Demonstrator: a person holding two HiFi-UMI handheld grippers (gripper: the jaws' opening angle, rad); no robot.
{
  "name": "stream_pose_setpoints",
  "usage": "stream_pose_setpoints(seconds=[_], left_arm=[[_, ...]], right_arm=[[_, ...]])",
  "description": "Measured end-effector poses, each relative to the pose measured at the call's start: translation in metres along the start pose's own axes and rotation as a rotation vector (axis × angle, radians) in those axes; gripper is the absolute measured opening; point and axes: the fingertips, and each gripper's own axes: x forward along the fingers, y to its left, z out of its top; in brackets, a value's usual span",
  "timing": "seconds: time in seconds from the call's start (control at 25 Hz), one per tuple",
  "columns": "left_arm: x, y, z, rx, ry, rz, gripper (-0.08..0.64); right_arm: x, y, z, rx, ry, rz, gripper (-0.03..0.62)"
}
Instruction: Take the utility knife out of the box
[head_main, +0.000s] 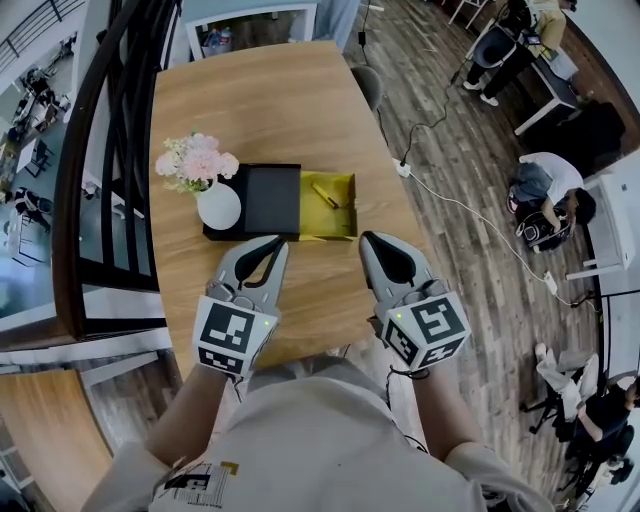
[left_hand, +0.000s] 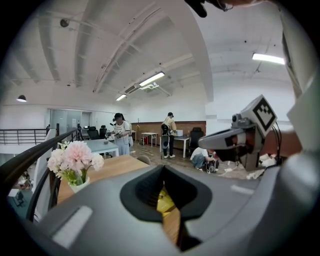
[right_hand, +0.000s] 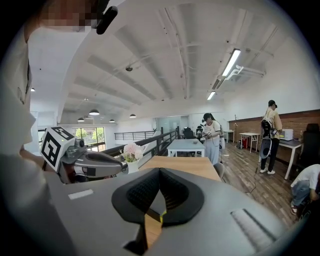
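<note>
the knife (head_main: 325, 195) lies aslant inside the open yellow box (head_main: 350, 182) near the middle of the wooden table (head_main: 260, 100). a black lid (head_main: 272, 198) sits against the box's left side, and a white vase (head_main: 219, 206) of pink flowers (head_main: 196, 160) stands at the lid's left end. both grippers hang over the table's near edge, short of the box and pointing toward it: the left gripper (head_main: 277, 240) has its jaws together on nothing, and the right gripper (head_main: 367, 237) is likewise closed and empty.
</note>
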Motion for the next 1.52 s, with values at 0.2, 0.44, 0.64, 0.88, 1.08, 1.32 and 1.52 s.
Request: stream_pose_setpoints(seconds=[0.2,0.44,0.64,0.88,1.08,1.32,1.52], left_arm=[[0.024,0.003,0.008,-0.009,-0.019,0.006,0.002],[0.058,0.019,0.01,0.018,-0.015,0.025,0.002],[0.09,0.038,-0.01,0.002,0.058,0.03,0.002],[0.119,0.052,-0.044,-0.027,0.122,0.027,0.002],[0.141,0.064,-0.069,-0.11,0.156,0.031,0.002],[0.161,0.067,-0.11,-0.156,0.235,0.005,0.002],[0.171,0.071,-0.137,-0.196,0.273,0.011,0.002]], right_arm=[[0.02,-0.027,-0.008,-0.007,0.037,0.008,0.078],[0.063,-0.049,-0.024,-0.05,0.12,0.03,0.114],[0.107,-0.06,-0.047,-0.088,0.229,0.086,0.14],[0.157,-0.077,-0.096,-0.115,0.368,0.11,0.144],[0.189,-0.096,-0.149,-0.096,0.487,0.099,0.147],[0.22,-0.106,-0.205,-0.129,0.614,0.1,0.135],[0.243,-0.114,-0.244,-0.172,0.73,0.088,0.138]])
